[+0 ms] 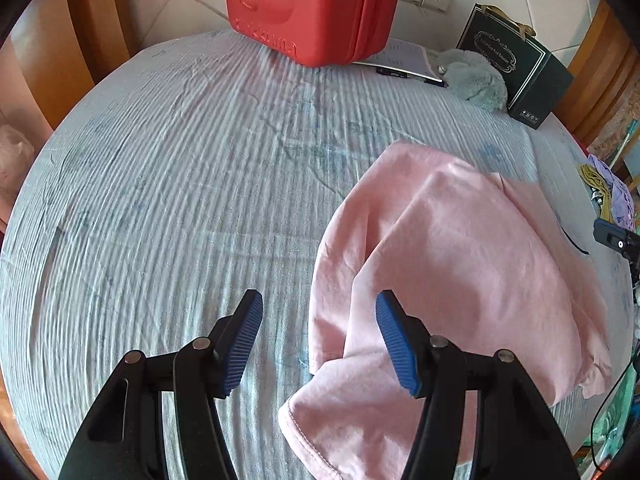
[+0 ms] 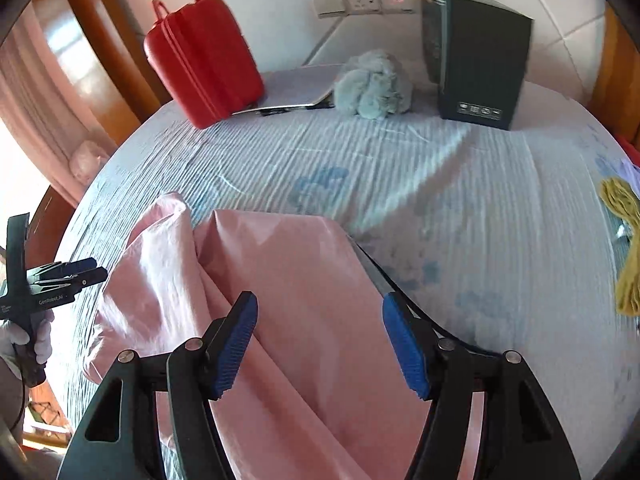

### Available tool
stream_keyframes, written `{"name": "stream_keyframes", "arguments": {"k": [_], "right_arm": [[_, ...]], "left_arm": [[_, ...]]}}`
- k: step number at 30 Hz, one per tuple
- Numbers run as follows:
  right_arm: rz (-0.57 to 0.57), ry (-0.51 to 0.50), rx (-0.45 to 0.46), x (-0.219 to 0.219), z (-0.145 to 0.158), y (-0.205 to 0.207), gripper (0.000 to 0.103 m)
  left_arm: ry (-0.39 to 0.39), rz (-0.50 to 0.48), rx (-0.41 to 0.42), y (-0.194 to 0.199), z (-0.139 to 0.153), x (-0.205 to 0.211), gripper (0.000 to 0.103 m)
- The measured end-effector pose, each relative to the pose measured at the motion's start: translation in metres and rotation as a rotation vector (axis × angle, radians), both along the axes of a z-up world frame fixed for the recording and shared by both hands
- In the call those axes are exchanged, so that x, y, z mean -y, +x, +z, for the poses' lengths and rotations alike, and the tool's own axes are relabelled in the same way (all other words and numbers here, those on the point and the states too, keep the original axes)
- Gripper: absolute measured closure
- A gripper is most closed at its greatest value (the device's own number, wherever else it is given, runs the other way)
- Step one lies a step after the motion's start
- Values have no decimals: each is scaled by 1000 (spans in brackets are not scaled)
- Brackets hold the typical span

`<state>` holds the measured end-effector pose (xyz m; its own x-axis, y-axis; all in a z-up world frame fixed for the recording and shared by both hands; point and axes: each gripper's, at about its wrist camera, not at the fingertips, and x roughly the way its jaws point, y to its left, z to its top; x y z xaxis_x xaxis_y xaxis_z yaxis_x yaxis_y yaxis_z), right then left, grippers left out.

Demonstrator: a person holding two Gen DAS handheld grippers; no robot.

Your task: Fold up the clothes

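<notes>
Pale pink cotton garment (image 1: 460,264), soft and matte, heaped in loose folds with a stitched hem curling up nearest the left tongs (image 1: 320,340), lying on the light blue crinkled bedsheet (image 1: 160,200) mostly ahead and to the right of them, one fold reaching under the right blue ribbed pad (image 1: 394,340). Left tongs spread wide, nothing pinched between the pads, left pad over bare sheet. Same garment seen from the right tongs (image 2: 320,344) as a broad smooth pink sheet of cloth (image 2: 288,280) directly beneath and ahead, bunched into deeper creases toward their left. Right tongs likewise spread apart, gripping nothing, a dark strip edging the cloth by the right pad. Far ahead of both: glossy red hard-shell plastic case (image 1: 308,8) with embossed face, fluffy grey plush toy (image 1: 476,78), dark green rectangular gift box (image 1: 516,76) with pale printed border, and a flat white booklet (image 1: 400,60) with a pen. Mustard yellow fabric (image 2: 624,240) bunched at the far right edge.
</notes>
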<state>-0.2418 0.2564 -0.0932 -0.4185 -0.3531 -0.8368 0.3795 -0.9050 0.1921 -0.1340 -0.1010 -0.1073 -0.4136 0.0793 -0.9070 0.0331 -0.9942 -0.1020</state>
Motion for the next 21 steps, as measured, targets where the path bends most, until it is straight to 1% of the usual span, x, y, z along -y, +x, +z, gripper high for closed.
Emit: {"name": "stream_keyframes", "arguments": {"k": [4, 5, 6, 8, 9, 11, 12, 14, 15, 16, 17, 20, 21], "right_arm": [[85, 20, 12, 32, -15, -26, 38], [98, 26, 15, 37, -19, -32, 37], [110, 35, 14, 41, -22, -37, 33], [129, 48, 14, 50, -28, -46, 27], [138, 52, 17, 53, -31, -50, 24], [151, 63, 28, 57, -38, -56, 19], [157, 70, 34, 58, -41, -59, 19], [171, 65, 75, 60, -49, -64, 20], [182, 58, 105, 61, -53, -66, 40], [186, 62, 116, 61, -55, -65, 59], [183, 78, 112, 62, -56, -61, 89], [162, 94, 72, 59, -48, -46, 94], [144, 92, 40, 55, -41, -40, 95]], "left_arm": [[5, 2, 31, -9, -16, -2, 43], [10, 6, 40, -11, -20, -2, 44], [16, 9, 48, -12, -22, -2, 45], [29, 10, 63, -14, -26, -3, 51], [33, 7, 69, -15, -28, -4, 53], [24, -6, 71, -16, -29, -8, 64], [17, -13, 71, -17, -30, -10, 67], [-3, -20, 76, -19, -30, -14, 79], [-13, -23, 79, -20, -30, -16, 82], [-19, -23, 78, -19, -28, -18, 94], [-21, -21, 73, -19, -26, -19, 98], [-31, -13, 52, -16, -16, -22, 101], [-37, -9, 38, -15, -10, -22, 101]]}}
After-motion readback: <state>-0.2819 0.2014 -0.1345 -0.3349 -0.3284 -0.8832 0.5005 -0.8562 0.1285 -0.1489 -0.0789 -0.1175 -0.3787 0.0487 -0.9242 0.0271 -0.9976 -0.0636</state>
